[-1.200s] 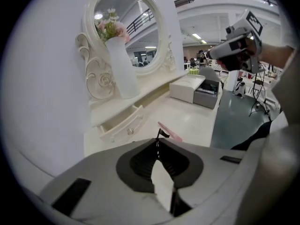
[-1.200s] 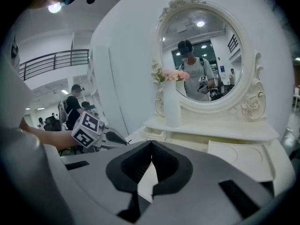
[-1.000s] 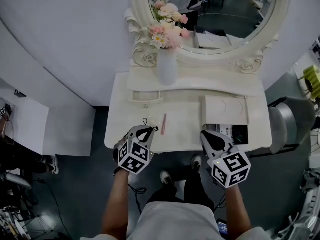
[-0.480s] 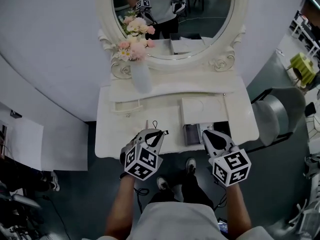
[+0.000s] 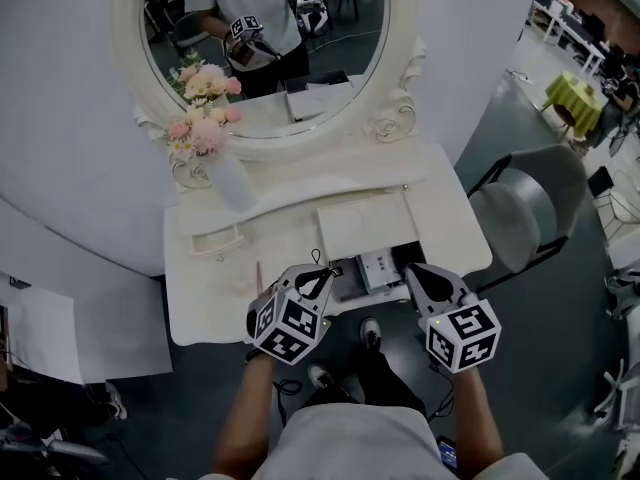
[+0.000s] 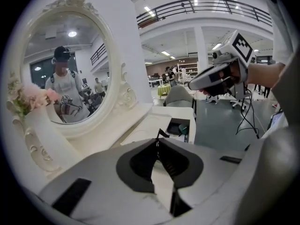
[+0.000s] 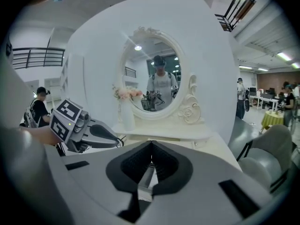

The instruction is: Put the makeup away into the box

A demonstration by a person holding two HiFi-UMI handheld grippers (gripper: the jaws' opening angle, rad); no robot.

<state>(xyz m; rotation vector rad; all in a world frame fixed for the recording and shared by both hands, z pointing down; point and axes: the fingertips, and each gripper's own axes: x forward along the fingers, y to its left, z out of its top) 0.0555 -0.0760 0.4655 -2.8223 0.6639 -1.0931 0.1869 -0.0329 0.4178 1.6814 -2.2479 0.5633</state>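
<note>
A white desk (image 5: pixel 200 313) with an oval mirror (image 5: pixel 270 58) is seen from above, and both grippers are held over its front edge. The jaws of the left gripper (image 5: pixel 318 271) are clenched at the tips, where a thin dark loop (image 5: pixel 316 257) is pinched and sticks out; it is too small to be named. The jaws of the right gripper (image 5: pixel 413 270) are pressed together with nothing between them.

Between the two grippers, the box (image 5: pixel 360 230) stands open on the desk with its white lid raised towards the mirror. A few small things can be made out inside it. A thin pink stick (image 5: pixel 258 274) is left lying on the desk just to the left of the left gripper — outside the box. A vase (image 5: pixel 232 180) of pink flowers stands at the mirror's left foot, and a grey chair (image 5: pixel 525 213) is placed to the right of the desk.
</note>
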